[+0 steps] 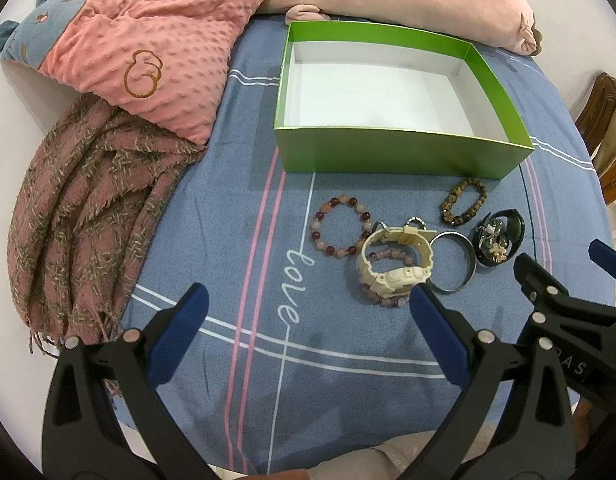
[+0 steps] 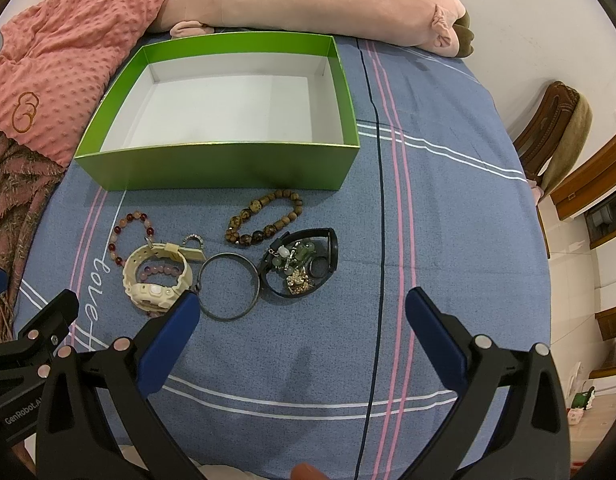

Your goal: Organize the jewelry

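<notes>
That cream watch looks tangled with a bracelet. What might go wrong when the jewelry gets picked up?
1. The cream watch lies over a purple bead bracelet; lifting one may drag the other along.
2. The black band encloses a heap of small charms, which could spill or be missed.
3. The metal bangle lies flat against the watch, so the jaws may slip.

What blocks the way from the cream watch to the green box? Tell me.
Nothing visible does. Bare blue cloth lies between the cream plastic watch and the open green cardboard box; the red-and-pink bead bracelet sits off to its left.
</notes>
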A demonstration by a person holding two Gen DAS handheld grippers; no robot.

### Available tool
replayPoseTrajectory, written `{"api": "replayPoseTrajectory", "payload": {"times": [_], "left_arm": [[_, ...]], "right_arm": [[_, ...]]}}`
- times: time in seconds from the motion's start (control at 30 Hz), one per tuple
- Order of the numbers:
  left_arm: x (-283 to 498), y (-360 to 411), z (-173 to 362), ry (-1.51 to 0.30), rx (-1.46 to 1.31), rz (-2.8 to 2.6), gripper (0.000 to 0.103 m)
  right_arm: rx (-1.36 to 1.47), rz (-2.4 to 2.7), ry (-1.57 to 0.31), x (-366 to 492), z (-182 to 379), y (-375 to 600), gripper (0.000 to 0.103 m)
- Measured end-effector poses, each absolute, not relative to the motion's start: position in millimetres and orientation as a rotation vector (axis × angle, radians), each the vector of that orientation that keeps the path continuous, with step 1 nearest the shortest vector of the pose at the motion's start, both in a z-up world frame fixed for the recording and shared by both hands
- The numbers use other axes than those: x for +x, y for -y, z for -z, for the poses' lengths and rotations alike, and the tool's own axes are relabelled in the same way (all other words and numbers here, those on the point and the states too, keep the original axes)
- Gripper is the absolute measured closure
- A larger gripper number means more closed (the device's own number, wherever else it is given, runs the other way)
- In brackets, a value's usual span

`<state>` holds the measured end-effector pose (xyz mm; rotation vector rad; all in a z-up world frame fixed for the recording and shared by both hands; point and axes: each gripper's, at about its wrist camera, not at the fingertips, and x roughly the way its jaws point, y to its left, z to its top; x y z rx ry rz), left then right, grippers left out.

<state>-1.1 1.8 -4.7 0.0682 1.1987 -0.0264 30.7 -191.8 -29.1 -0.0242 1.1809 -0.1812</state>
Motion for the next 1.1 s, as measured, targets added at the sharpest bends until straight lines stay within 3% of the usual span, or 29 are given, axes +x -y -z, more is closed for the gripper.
{"api": "replayPoseTrajectory", "payload": {"times": [1.1], "left_arm": [[-3.0,-0.2,6.2,-1.206,0.077,0.026,0.002]], "right_arm": [[-0.027,0.181,-1.182,29.5,27.7,191.7,0.001]]}}
